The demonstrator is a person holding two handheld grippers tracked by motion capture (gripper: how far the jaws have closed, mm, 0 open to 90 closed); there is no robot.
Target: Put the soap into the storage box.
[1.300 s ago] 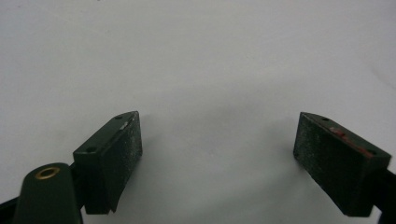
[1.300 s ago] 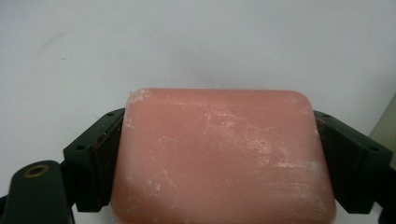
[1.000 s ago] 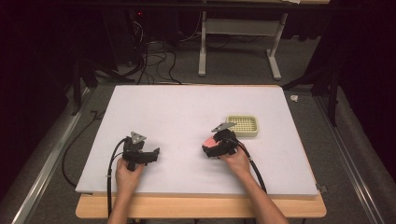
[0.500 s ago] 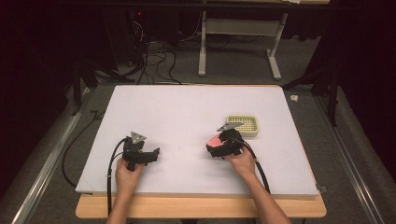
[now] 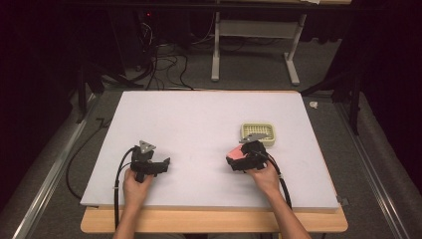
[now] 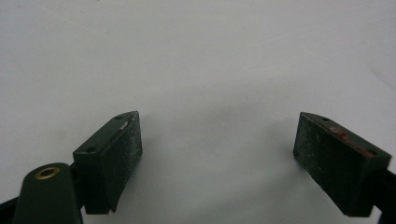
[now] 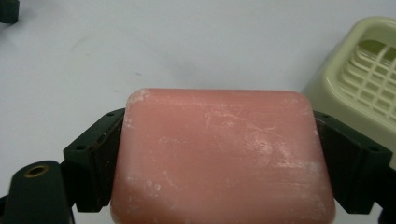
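I see right gripper [image 5: 238, 160] low over white table [image 5: 199, 124], near front edge, right of centre. Its 2 jaws pinch pink soap bar [image 7: 224, 158] by its 2 short ends; bar lies flat between them, face up, scuffed white in places. Pale green soap dish [image 5: 258, 133] with slatted insert sits just beyond this gripper, beside bar, not touching it. My left gripper [image 5: 158, 167] rests front-left on table, jaws spread wide, bare surface between them.

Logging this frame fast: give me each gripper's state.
Left gripper: open, holding nothing, over the white table.
Right gripper: shut on the pink soap bar, beside the soap dish.
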